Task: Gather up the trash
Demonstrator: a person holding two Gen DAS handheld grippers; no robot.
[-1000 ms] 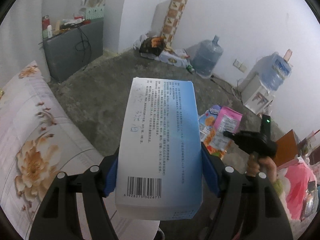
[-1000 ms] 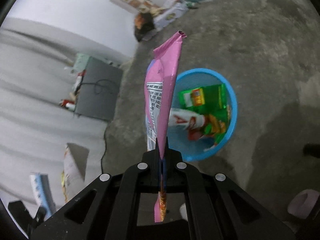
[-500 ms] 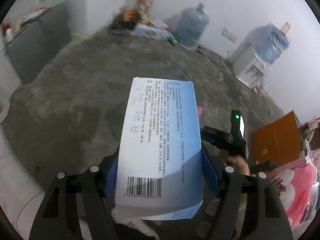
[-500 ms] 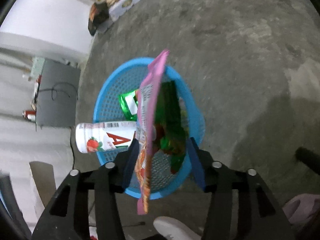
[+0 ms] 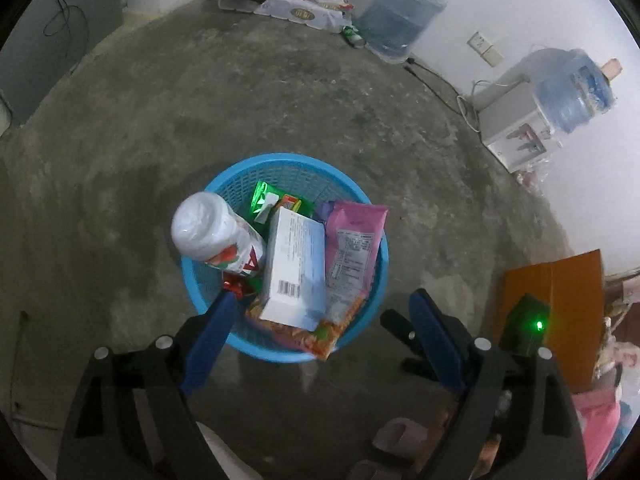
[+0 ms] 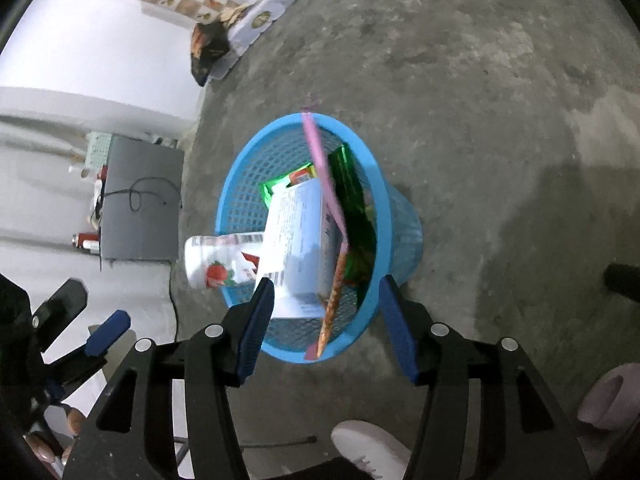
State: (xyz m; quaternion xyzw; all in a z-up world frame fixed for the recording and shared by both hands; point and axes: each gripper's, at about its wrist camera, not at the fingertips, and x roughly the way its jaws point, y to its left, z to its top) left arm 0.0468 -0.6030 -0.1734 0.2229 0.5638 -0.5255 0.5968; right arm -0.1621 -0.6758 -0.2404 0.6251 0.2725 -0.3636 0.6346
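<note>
The concrete floor [image 5: 320, 92] carries a blue basket [image 5: 224, 188], and the trash now sits in that basket: a white bottle [image 5: 216, 236] leaning over the rim, a white-and-blue box [image 5: 296, 272] standing on end, a pink wrapper [image 5: 354, 248] draped past the near edge, and green packets [image 5: 264, 200] below.

Both tools hang above it. The left gripper [image 5: 324, 328] has just been opening, its jaws wide with nothing between them and the box lying clear of them in the basket. The right gripper [image 6: 326, 316] has also just opened, its jaws apart and empty, the wrapper loose.

To finish the drop cleanly, each hand should probably lift straight up, keeping the fingers clear of the tall wrapper and the leaning bottle, which look easy to knock out.
</note>
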